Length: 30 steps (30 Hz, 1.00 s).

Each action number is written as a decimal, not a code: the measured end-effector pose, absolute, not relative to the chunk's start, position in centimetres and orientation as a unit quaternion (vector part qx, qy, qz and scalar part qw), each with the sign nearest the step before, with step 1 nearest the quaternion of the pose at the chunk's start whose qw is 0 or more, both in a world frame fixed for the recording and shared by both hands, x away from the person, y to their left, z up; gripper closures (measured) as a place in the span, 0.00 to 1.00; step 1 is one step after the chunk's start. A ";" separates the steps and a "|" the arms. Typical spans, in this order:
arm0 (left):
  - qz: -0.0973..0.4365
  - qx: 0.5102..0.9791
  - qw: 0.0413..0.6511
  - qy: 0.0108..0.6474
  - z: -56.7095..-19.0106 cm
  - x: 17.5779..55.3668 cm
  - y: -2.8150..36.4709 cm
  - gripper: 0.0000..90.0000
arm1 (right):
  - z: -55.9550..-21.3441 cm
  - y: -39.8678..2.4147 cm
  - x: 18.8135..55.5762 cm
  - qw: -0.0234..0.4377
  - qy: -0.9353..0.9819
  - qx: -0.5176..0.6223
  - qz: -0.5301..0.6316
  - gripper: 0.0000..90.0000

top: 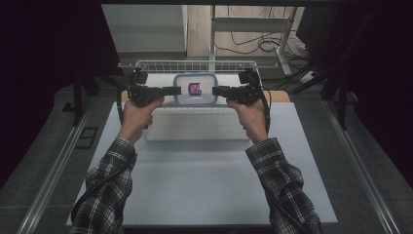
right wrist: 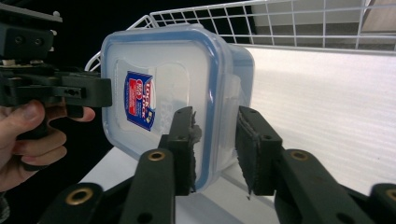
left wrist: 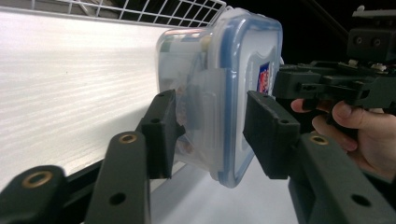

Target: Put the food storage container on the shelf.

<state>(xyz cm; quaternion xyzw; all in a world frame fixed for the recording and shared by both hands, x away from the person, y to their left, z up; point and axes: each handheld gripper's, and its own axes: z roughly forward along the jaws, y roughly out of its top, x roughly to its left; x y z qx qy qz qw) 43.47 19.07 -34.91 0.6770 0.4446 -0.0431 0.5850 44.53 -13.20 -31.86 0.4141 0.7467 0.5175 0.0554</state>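
Observation:
A clear plastic food container [top: 196, 89] with a blue-rimmed lid and a red-and-blue sticker is inside the white wire basket [top: 160, 64], lid facing up. My left gripper [top: 176, 90] clamps its left edge and my right gripper [top: 215, 91] its right edge. In the left gripper view the container [left wrist: 219, 70] sits between the pads of my left gripper [left wrist: 212, 133], one on the side latch, one on the lid. In the right gripper view my right gripper [right wrist: 217, 147] has one pad on the lid of the container [right wrist: 163, 84] and one at its base. I cannot tell whether the container rests on the basket floor.
The basket stands at the far end of the pale table [top: 204, 170], and its wire wall [right wrist: 280, 18] rises just behind the container. A white ribbed floor [left wrist: 70, 84] lines the basket. Dark curtains flank the table, and a desk frame and cables lie beyond it.

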 end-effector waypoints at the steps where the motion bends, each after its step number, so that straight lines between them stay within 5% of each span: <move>1: -0.046 0.677 0.586 0.443 -35.0 43.6 19.1 0.54 | -31.9 -13.1 44.6 0.057 0.748 0.414 0.517 0.71; 24: 0.057 0.681 0.546 0.485 -34.2 43.8 18.9 0.47 | -31.7 -12.1 45.4 0.086 0.750 0.415 0.508 0.65; 30: 0.097 0.693 0.547 0.459 -33.8 42.7 18.5 0.35 | -31.7 -12.4 45.1 0.091 0.750 0.404 0.516 0.53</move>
